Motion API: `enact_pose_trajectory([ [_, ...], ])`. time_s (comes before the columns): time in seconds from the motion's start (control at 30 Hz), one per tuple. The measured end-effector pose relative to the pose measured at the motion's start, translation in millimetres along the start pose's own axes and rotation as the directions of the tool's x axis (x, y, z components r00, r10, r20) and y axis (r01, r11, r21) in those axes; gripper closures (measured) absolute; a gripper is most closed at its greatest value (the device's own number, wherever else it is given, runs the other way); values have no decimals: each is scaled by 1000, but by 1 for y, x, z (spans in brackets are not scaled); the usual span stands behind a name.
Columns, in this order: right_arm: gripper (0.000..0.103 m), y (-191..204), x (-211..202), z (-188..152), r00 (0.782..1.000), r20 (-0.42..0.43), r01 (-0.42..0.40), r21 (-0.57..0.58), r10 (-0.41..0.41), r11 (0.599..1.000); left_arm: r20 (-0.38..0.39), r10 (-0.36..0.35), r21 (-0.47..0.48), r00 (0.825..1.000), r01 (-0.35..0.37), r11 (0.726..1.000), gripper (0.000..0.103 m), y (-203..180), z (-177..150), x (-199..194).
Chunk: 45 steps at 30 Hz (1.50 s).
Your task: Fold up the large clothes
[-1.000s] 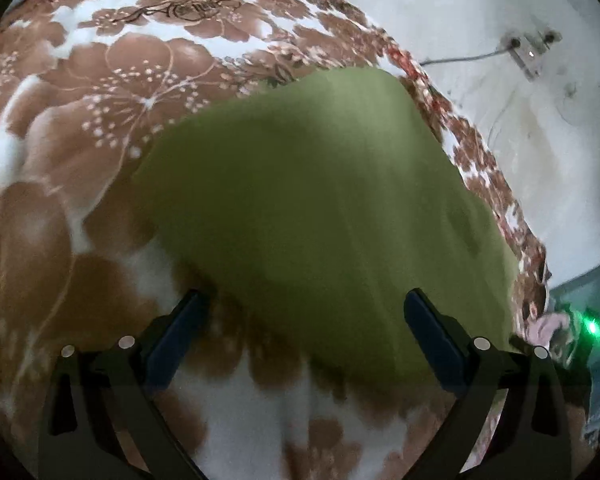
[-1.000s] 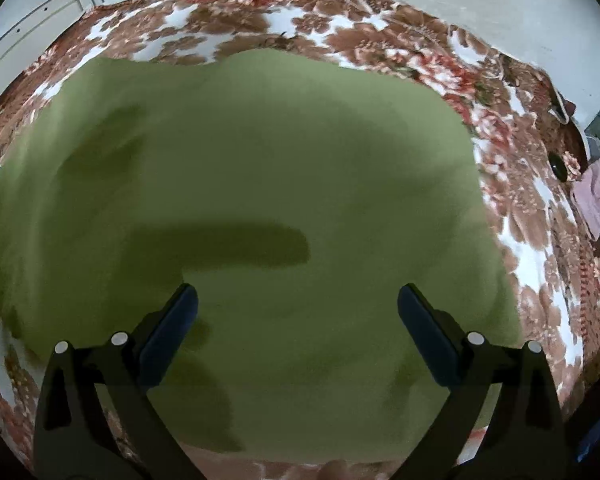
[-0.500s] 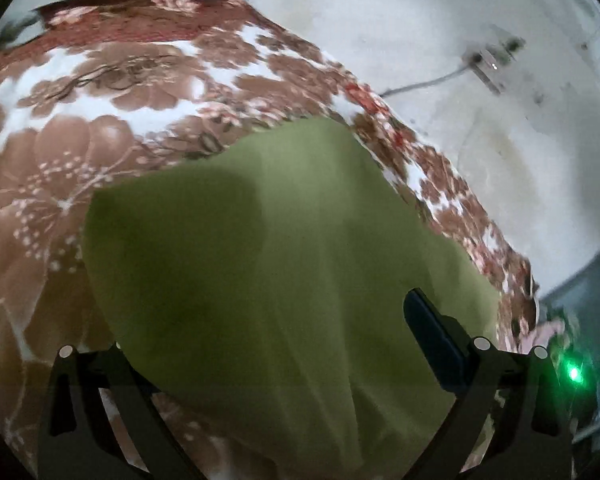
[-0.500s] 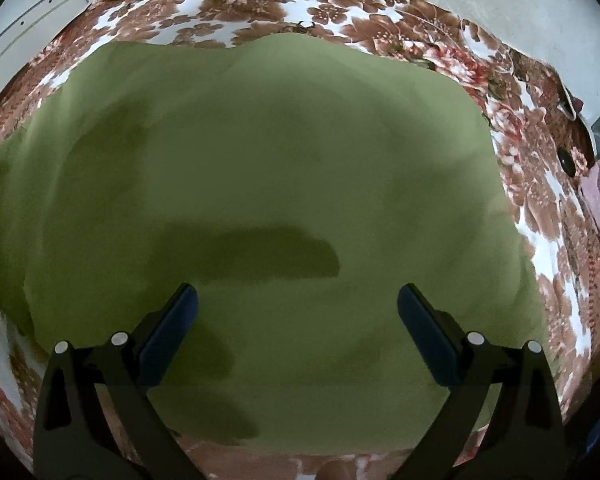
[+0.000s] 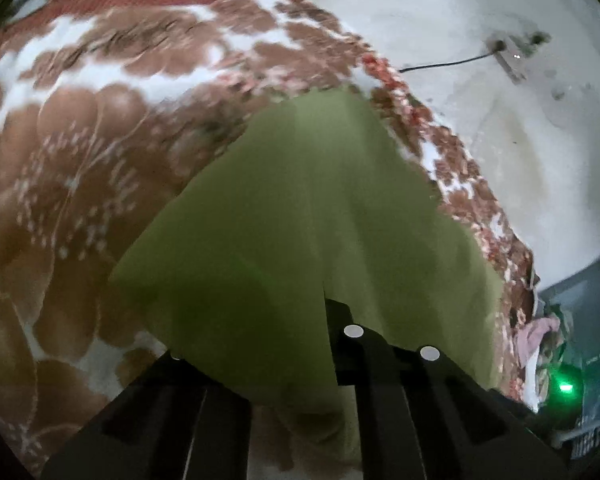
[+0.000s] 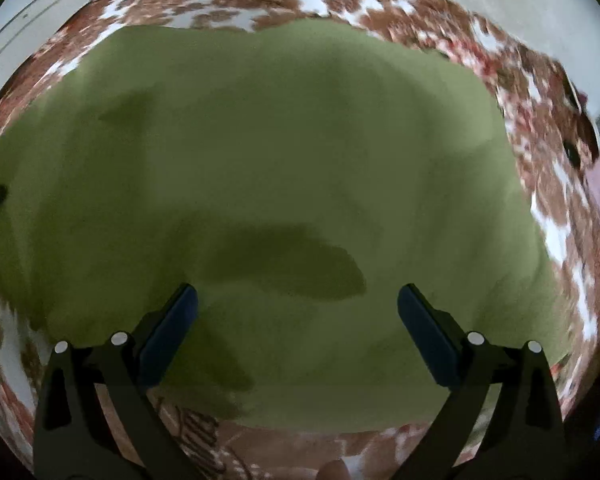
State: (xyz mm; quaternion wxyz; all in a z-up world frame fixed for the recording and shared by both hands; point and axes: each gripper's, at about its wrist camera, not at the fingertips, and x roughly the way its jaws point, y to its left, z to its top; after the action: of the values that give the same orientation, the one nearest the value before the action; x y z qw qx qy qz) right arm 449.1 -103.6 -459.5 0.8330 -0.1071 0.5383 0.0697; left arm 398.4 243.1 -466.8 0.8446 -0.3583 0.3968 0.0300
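Left jaws pinch the green cloth; right jaws gape wide, holding nothing.

- Olive-green garment, plain and unpatterned, spreads wide and nearly flat ahead of my right fingers, its near hem lying just below them.
- Its left end rises off the surface, draping in a tented fold from between my left fingers, which pinch it.
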Motion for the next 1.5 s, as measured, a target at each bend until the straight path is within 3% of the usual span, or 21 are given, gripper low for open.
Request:
enact_pose_trajectory([
  [0.1,5,5,17,-1,999,-43,31,5,-31,1000,14,-11,75,1000,10,997,98,-30,8,-10],
  [0.27,5,2,18,1,997,-68,46,18,-45,999,34,-8,274,999,-1,962,98,-89,13,-22],
  [0.4,5,-11,-19,-11,999,15,34,52,-34,998,48,-8,312,999,-7,950,98,-109,18,-25],
  [0.53,5,0,12,-29,1000,6,13,17,-13,1000,86,-16,356,996,-15,934,98,-140,13,-37],
  [0.7,4,-3,25,-24,999,36,-13,36,11,999,151,-14,510,988,-65,858,98,-207,-10,-44],
  [0.83,5,-17,16,-18,994,-23,-103,13,103,995,189,-17,582,982,-98,808,98,-256,-26,-46],
  [0.9,5,-38,-1,-18,987,-17,-159,20,159,987,201,-19,608,979,-110,786,98,-281,-35,-46],
  [1.03,5,-112,-45,-22,987,41,-159,66,157,985,213,-5,679,977,-145,720,98,-337,-62,-38],
  [1.2,5,-236,-65,-26,994,52,-108,234,99,966,208,53,798,977,-201,567,98,-400,-125,4],
  [1.3,5,-302,-68,-29,998,51,-58,297,45,953,207,115,877,972,-237,418,98,-426,-182,48],
  [1.33,5,-319,-68,-31,999,46,-40,312,27,949,207,149,911,967,-246,331,98,-432,-213,73],
  [1.4,5,-349,-65,-37,999,26,-28,344,21,938,201,207,954,958,-239,181,98,-431,-265,114],
  [1.47,5,-367,-63,-45,999,11,-47,360,46,932,198,244,976,949,-213,38,98,-422,-315,146],
  [1.5,5,-373,-61,-46,998,6,-65,364,67,929,209,250,977,946,-212,-16,98,-418,-331,154],
])
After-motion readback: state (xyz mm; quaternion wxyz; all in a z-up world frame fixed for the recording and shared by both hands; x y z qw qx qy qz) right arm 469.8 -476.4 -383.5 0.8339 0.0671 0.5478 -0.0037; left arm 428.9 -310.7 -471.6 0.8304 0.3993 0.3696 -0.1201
